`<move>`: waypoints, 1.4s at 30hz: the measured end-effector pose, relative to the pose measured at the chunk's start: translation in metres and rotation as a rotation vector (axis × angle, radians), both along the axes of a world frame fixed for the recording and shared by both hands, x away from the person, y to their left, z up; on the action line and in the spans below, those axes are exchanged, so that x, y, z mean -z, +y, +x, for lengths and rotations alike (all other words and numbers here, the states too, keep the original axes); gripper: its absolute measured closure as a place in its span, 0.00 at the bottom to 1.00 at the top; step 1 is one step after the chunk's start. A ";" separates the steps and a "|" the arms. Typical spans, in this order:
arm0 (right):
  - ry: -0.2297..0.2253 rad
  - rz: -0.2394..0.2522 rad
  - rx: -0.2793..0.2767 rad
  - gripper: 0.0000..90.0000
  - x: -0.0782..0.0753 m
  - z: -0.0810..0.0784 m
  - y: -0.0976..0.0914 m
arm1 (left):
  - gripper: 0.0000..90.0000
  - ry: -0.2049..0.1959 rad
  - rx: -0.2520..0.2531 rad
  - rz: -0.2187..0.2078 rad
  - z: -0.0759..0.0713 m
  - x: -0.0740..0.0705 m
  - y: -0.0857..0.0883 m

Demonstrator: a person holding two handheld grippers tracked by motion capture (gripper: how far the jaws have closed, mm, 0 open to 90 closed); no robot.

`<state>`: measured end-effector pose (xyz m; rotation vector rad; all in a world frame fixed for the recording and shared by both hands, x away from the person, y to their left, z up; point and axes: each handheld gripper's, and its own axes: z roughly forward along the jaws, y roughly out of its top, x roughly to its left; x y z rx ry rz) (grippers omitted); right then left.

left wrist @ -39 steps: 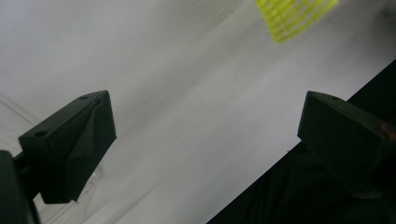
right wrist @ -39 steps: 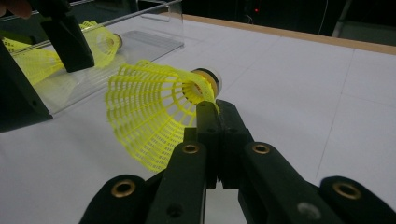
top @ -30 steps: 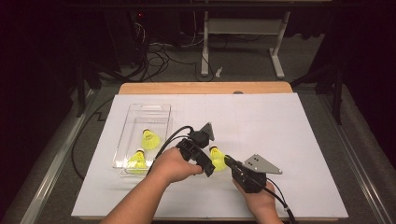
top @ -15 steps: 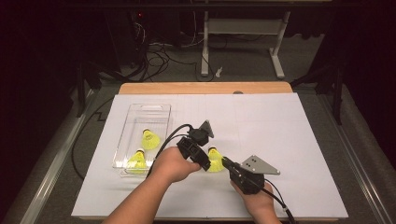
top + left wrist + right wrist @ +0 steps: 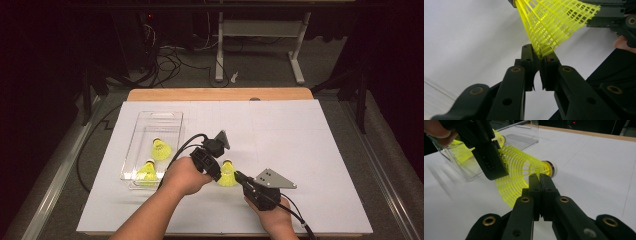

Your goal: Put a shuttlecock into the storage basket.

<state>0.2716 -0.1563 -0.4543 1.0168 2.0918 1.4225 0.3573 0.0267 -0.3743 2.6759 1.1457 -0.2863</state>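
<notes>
Here both grippers, left gripper and right gripper, pinch the yellow shuttlecock, cork end pointing away.

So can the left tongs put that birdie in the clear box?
Probably yes. The left tongs have just closed on the birdie's skirt, and the clear box sits open close by; the right tongs must let go first.

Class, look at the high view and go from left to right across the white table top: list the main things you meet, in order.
Clear plastic tray with two yellow shuttlecocks inside → left claw → third yellow shuttlecock, which both claws grip → right claw → grey three-cornered plate.
</notes>
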 end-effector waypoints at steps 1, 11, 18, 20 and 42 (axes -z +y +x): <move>0.000 0.000 -0.002 0.99 0.000 0.000 0.000 | 0.95 -0.001 -0.001 0.002 0.000 0.000 0.000; -0.001 0.006 -0.011 0.92 0.000 0.000 0.000 | 1.00 -0.008 -0.006 -0.004 0.000 0.001 0.000; 0.006 0.017 -0.035 0.80 -0.001 0.000 0.001 | 1.00 -0.005 -0.005 -0.003 0.001 0.001 0.001; 0.007 0.022 -0.040 0.77 -0.001 0.000 0.001 | 1.00 -0.007 -0.007 -0.003 0.001 0.001 0.001; -0.008 0.069 -0.077 0.33 -0.010 -0.002 -0.010 | 1.00 -0.020 -0.051 0.021 0.009 -0.001 0.016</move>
